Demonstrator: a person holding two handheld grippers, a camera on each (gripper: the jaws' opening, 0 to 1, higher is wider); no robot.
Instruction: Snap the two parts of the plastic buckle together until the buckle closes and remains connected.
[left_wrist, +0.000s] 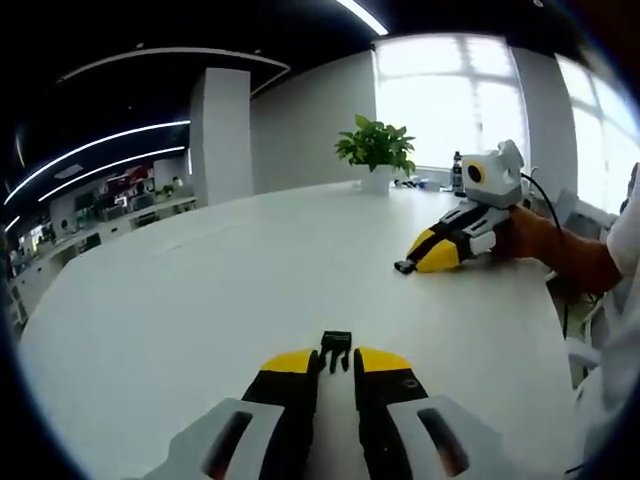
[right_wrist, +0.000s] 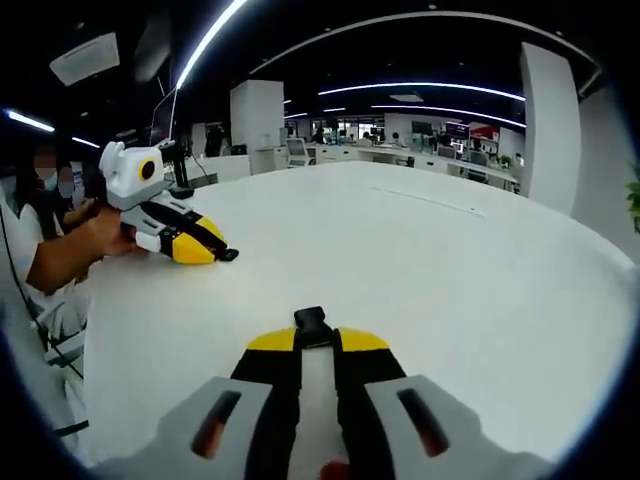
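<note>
Low in the centre of the left gripper view, the left claw (left_wrist: 336, 362) is clenched on the small black pronged plastic buckle part (left_wrist: 336, 347), which pokes out between its yellow tips over the white round table (left_wrist: 200, 290). Low in the centre of the right gripper view, the right claw (right_wrist: 314, 340) grips the black plastic socket buckle part (right_wrist: 311, 325) the same way. Both halves look picked up and well apart, so the mating step is in hand; the next move likely calls for bringing the claws together, prongs lined up with the socket opening.
</note>
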